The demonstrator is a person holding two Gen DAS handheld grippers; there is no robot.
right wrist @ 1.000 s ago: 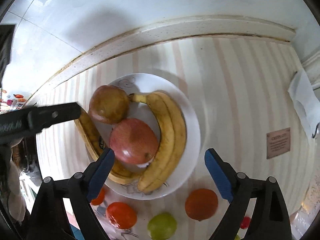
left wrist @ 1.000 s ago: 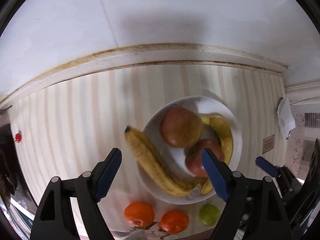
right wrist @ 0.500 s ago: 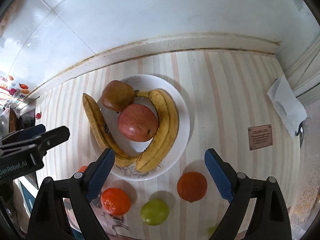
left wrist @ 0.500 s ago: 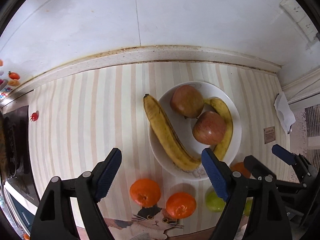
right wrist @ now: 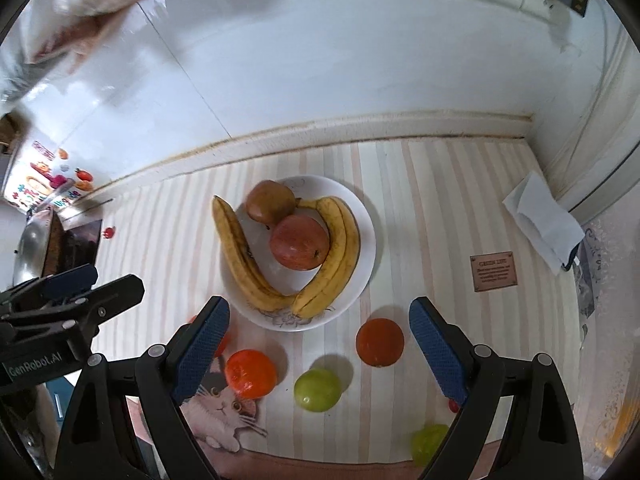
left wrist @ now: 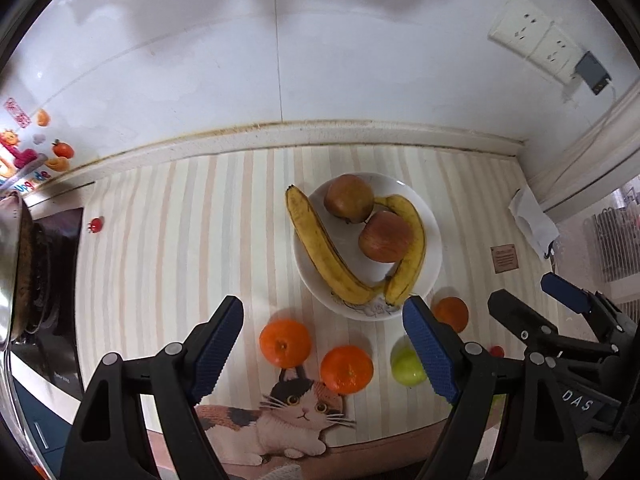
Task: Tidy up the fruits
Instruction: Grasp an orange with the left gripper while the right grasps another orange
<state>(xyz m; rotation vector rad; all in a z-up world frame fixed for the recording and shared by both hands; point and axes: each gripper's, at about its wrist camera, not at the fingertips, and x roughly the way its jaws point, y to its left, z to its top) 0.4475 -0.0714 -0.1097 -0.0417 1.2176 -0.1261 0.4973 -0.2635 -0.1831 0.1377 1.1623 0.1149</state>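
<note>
Both grippers hang above the counter with jaws wide apart and nothing in them: the left gripper (left wrist: pixel 322 344) and the right gripper (right wrist: pixel 320 348). The white plate (right wrist: pixel 366 216) holds bananas (right wrist: pixel 240 256), an apple (right wrist: pixel 298 242) and maybe a pear (right wrist: pixel 270 201). Oranges (right wrist: pixel 379 342) and a green fruit (right wrist: pixel 317 389) lie near the counter's (right wrist: pixel 440 208) front edge.

My left gripper (left wrist: pixel 322 344) and right gripper (right wrist: pixel 320 346): both angled steeply downward, jaws spread wide, nothing held.
</note>
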